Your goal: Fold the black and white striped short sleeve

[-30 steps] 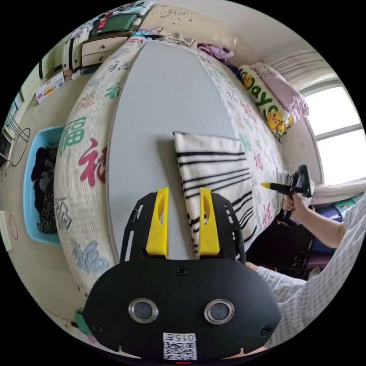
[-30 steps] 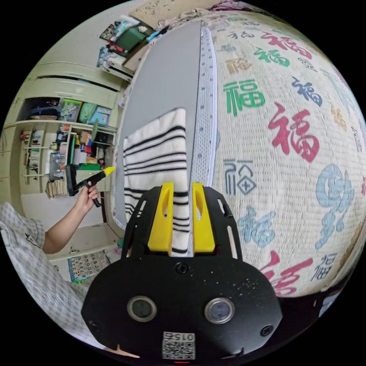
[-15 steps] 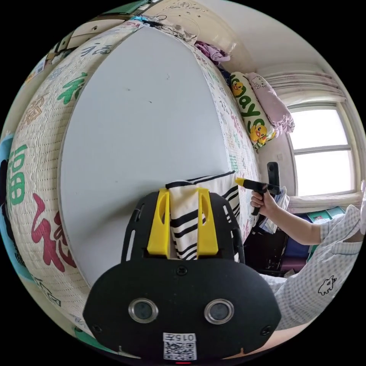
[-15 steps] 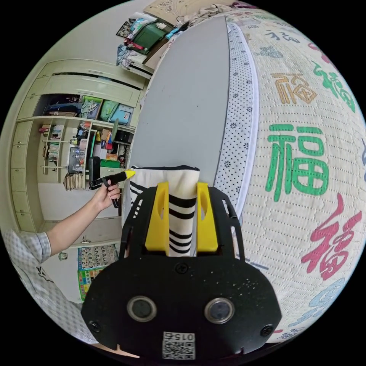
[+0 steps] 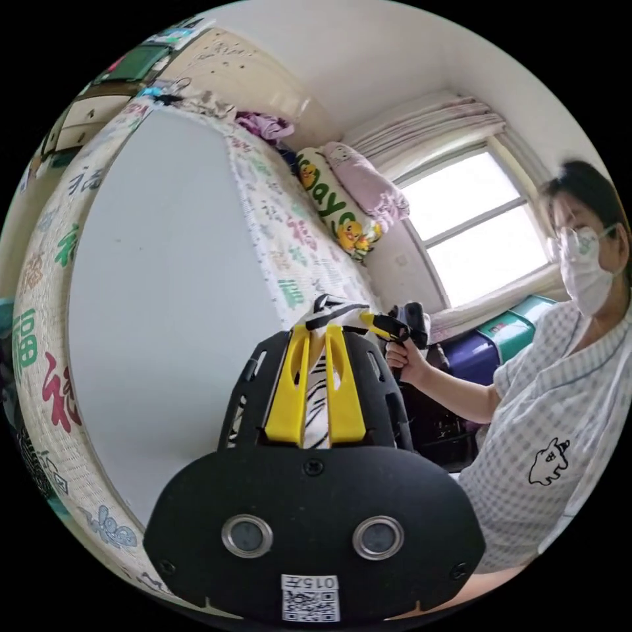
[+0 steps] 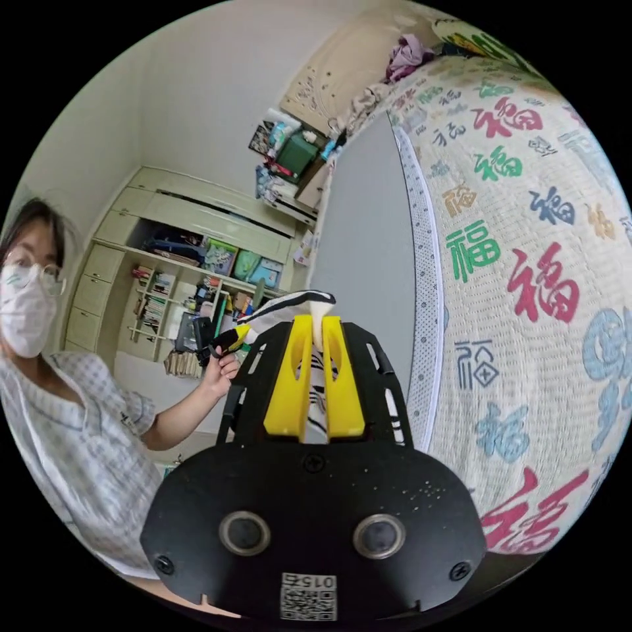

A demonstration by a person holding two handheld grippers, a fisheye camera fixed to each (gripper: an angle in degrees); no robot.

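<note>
- The striped short sleeve (image 5: 318, 388) is up in the air, off the grey worktop (image 5: 164, 296), hanging as a narrow bundle between my two tools.
- My left tool (image 5: 315, 385) is clamped on it: both yellow jaws press the black and white cloth where it bunches between them.
- My right tool (image 6: 315, 382) is clamped on another part of the same shirt, with a pale tip of cloth poking out past the jaws.
- In the left gripper view the right tool shows beyond the cloth, in my hand (image 5: 403, 355); in the right gripper view the left tool (image 6: 230, 339) shows the same way.
- The worktop lies on the bed (image 6: 526, 276) with its printed cover.
- Risk, as I judge it: the hanging layers may sag or twist, so the folded sides could fall open and go down crooked.
- If either grip is shallow, one corner may slip free and the shirt would swing from the other tool.
</note>
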